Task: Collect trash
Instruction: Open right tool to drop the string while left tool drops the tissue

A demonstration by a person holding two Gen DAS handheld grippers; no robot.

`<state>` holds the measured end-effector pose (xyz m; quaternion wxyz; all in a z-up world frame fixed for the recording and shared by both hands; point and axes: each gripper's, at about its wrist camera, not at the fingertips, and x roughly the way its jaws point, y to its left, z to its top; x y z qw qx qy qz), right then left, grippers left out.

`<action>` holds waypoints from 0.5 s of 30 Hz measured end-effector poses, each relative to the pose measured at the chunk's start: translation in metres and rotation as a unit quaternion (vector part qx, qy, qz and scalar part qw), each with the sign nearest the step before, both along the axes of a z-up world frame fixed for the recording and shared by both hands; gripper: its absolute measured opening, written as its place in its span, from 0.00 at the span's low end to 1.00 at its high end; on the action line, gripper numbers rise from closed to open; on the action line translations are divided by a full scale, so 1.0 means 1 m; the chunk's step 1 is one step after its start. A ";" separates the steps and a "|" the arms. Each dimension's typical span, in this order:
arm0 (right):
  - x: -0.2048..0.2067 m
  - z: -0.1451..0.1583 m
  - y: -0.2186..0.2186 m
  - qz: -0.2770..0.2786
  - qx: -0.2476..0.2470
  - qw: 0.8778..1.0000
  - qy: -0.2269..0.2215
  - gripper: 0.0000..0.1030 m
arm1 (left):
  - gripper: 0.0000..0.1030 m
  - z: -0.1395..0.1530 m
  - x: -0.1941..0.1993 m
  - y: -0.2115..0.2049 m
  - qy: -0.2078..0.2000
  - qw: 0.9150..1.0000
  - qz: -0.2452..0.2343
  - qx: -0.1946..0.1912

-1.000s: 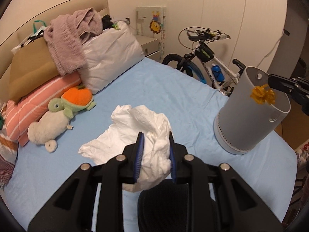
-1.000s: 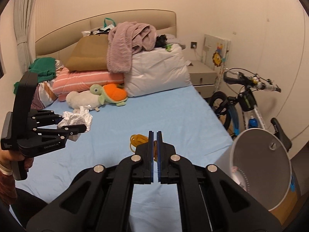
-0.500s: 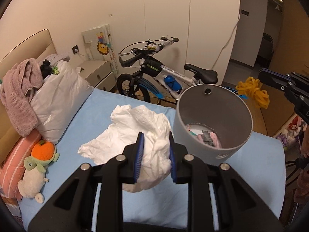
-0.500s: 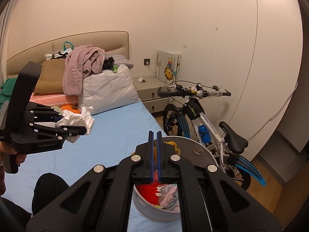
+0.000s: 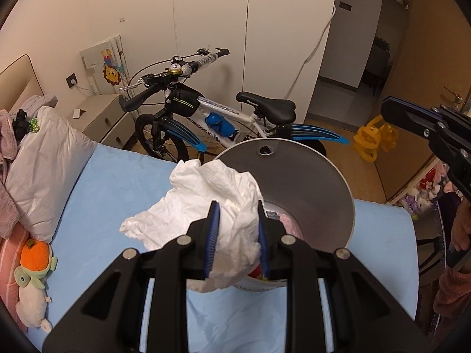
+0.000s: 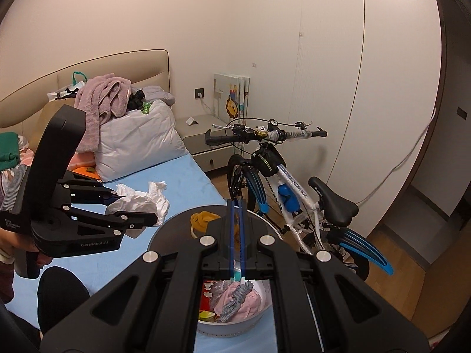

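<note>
My left gripper (image 5: pixel 237 206) is shut on a crumpled white tissue (image 5: pixel 217 200), held just over the near left rim of the grey round bin (image 5: pixel 332 188). From the right wrist view the same left gripper (image 6: pixel 147 209) and tissue (image 6: pixel 141 203) hang left of the bin (image 6: pixel 173 229). My right gripper (image 6: pixel 237 206) is shut on a yellow bunch of rubber bands (image 6: pixel 203 219) above the bin's mouth. In the left wrist view the right gripper (image 5: pixel 388 114) and bands (image 5: pixel 372 141) sit at the upper right. The bin holds pink and red scraps (image 6: pixel 235 300).
The bin stands on the light blue bed (image 5: pixel 117 176) near its edge. A bicycle (image 5: pixel 206 117) leans beside the bed. A white pillow (image 5: pixel 41 170), a turtle plush (image 5: pixel 32 273) and piled clothes (image 6: pixel 103 100) lie toward the headboard. A nightstand (image 6: pixel 203 147) stands beyond.
Both grippers have swung from over the bed toward the bin. The bin's mouth has come closer, so that the tissue and the yellow bands now hang at its opening. Both grips are unchanged.
</note>
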<state>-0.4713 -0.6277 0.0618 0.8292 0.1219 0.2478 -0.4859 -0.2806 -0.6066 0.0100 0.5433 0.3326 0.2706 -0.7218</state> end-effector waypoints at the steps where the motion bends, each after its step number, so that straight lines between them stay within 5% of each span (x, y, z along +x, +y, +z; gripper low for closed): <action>1: 0.000 -0.001 -0.003 0.000 0.002 1.000 0.000 0.02 | 0.23 -0.002 -0.001 -0.001 -0.003 1.000 -0.001 0.000; 8: 0.002 -0.013 -0.018 0.004 0.030 1.000 -0.006 0.03 | 0.30 -0.007 -0.011 -0.013 -0.004 1.000 -0.007 -0.005; 13: 0.003 -0.018 -0.028 0.002 0.038 0.999 -0.014 0.25 | 0.69 -0.008 -0.019 -0.014 -0.005 1.000 -0.014 -0.014; 15: 0.003 -0.019 -0.029 0.001 0.036 0.999 -0.013 0.30 | 0.71 -0.007 -0.022 -0.015 -0.009 1.000 -0.017 -0.021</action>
